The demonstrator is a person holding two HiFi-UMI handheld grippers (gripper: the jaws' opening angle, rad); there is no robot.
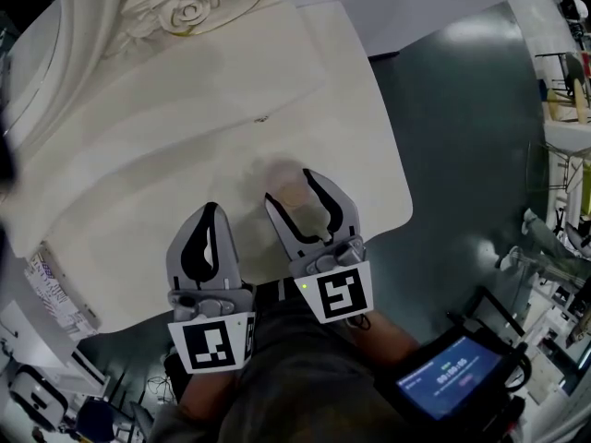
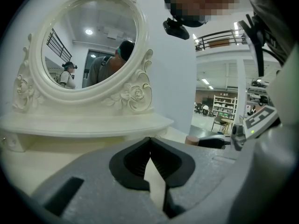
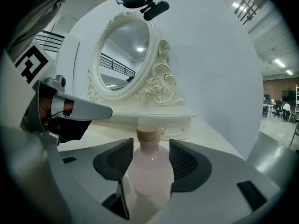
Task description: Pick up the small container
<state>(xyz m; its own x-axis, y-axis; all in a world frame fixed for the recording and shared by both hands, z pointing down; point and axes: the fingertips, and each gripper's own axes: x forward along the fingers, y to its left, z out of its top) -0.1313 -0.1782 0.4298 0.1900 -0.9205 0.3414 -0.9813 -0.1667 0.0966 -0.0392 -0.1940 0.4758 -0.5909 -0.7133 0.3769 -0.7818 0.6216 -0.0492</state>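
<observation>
Only the right gripper view shows us the small container (image 3: 149,171) clearly: it stands on the table (image 3: 210,135) between the right gripper's (image 3: 150,143) wide-open jaws. Our left gripper (image 2: 150,141) is closed, empty.

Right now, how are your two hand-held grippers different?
The left hand-held gripper has its jaws closed together, but the right hand-held gripper has its jaws wide apart. The left hand-held gripper has nothing between its jaws, while the right hand-held gripper has a pink bottle standing between its jaws. Both are grey and sit over the white table.
</observation>
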